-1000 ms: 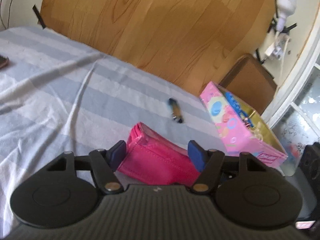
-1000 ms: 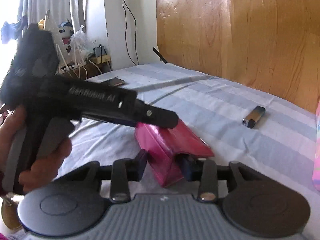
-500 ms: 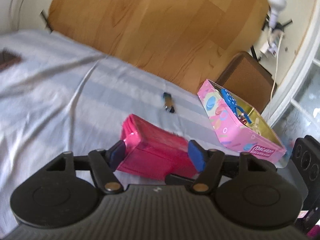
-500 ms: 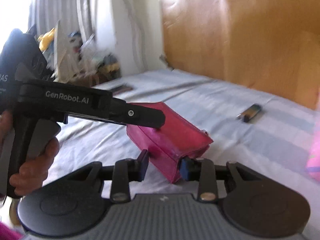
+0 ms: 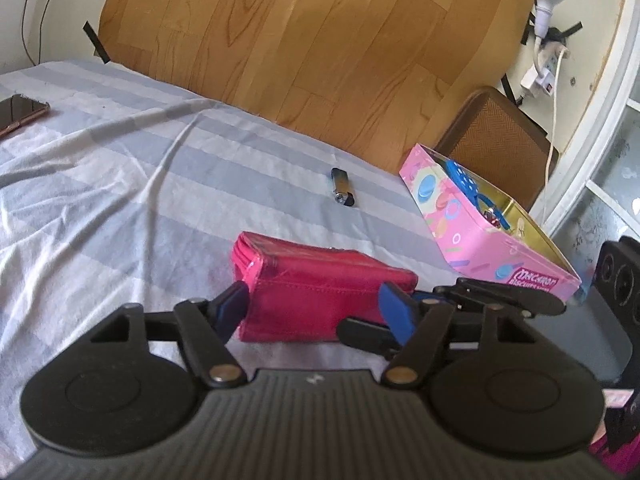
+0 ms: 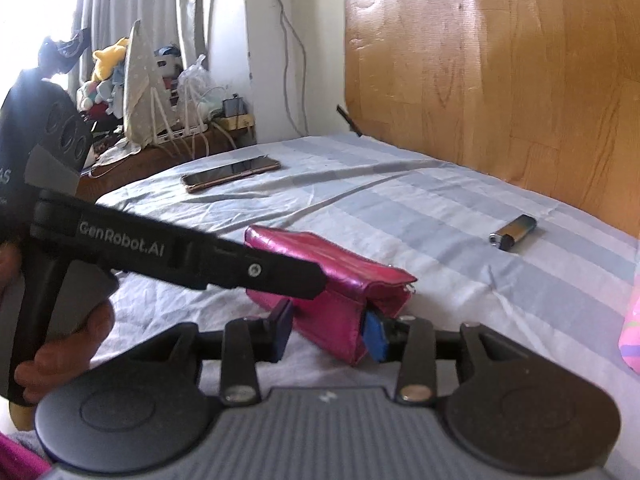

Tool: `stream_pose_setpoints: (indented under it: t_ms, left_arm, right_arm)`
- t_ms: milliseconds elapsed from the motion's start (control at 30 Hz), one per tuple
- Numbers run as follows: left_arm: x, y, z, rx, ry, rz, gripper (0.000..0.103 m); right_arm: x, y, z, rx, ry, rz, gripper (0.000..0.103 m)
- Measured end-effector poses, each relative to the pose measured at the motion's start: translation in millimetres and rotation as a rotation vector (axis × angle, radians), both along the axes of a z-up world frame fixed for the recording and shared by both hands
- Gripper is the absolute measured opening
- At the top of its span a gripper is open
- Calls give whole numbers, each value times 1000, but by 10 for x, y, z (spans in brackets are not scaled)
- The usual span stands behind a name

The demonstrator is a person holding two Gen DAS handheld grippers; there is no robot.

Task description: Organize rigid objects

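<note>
A glossy pink wallet [image 5: 320, 300] stands on its long edge on the striped bed sheet [image 5: 120, 200]. My left gripper [image 5: 314, 304] is open, its blue pads close against the wallet's broad face, which reaches past both tips. In the right wrist view my right gripper [image 6: 328, 334] is shut on the near end of the wallet [image 6: 340, 312], and its jaws are opening. The left gripper's black finger [image 6: 260, 270] crosses in front of the wallet there. A silver lighter [image 5: 343, 192] lies further back.
An open pink biscuit tin [image 5: 480, 236] with small items in it sits at the bed's right edge, before a brown chair [image 5: 496, 140]. A phone [image 6: 232, 172] lies at the far left of the bed. A wooden headboard [image 5: 320, 40] closes the back.
The wallet has turned from skewed to square across the left gripper's view and looks closer. The right gripper's fingers now show at the wallet's right end in the left wrist view.
</note>
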State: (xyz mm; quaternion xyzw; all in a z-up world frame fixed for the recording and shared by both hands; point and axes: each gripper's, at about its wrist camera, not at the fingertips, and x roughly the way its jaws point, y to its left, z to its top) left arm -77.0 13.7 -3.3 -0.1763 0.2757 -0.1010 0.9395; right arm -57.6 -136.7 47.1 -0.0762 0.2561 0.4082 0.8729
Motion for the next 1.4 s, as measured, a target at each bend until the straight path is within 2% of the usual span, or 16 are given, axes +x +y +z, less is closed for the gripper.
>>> stream_pose_setpoints:
  t_ms: [133, 233, 333, 600, 1400]
  left_arm:
    - [-33, 14, 27, -13, -7, 10, 72]
    - [-59, -14, 66, 5, -22, 12, 72]
    - [-59, -34, 65, 20, -22, 11, 72]
    - [-43, -15, -10, -1, -4, 12, 72]
    - [-62, -18, -10, 3, -6, 16, 72]
  right_arm:
    - [-43, -7, 21, 7, -26, 9, 37]
    - [-59, -23, 46, 23, -37, 6, 37]
    - [-45, -21, 45, 25, -30, -1, 37]
    - [-21, 1, 12, 2, -7, -1, 37]
    - [-74, 11, 31, 9, -26, 0, 37]
